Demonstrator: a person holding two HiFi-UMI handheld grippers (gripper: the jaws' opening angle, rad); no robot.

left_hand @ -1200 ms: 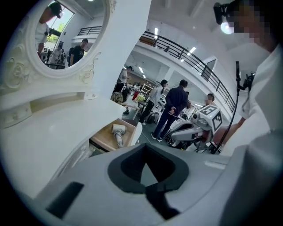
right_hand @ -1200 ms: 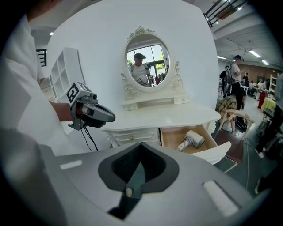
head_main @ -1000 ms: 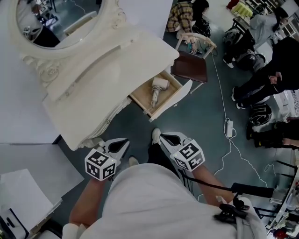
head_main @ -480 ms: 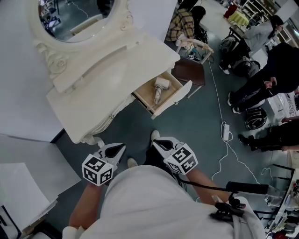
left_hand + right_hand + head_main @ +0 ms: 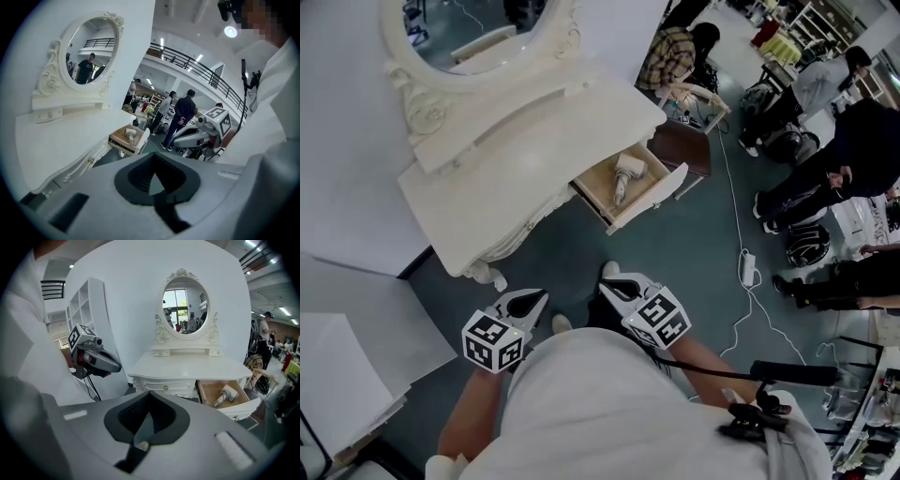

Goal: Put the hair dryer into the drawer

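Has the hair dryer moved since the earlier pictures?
No. The hair dryer lies in the same spot inside the open drawer as before, its head toward the back and its handle toward the front panel.

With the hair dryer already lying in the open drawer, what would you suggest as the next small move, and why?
Probably bring the right gripper forward to the drawer front, ready to push it shut: the hair dryer lies inside, the drawer stands open, and this gripper and the left gripper sit short of the dresser, jaws together, empty.
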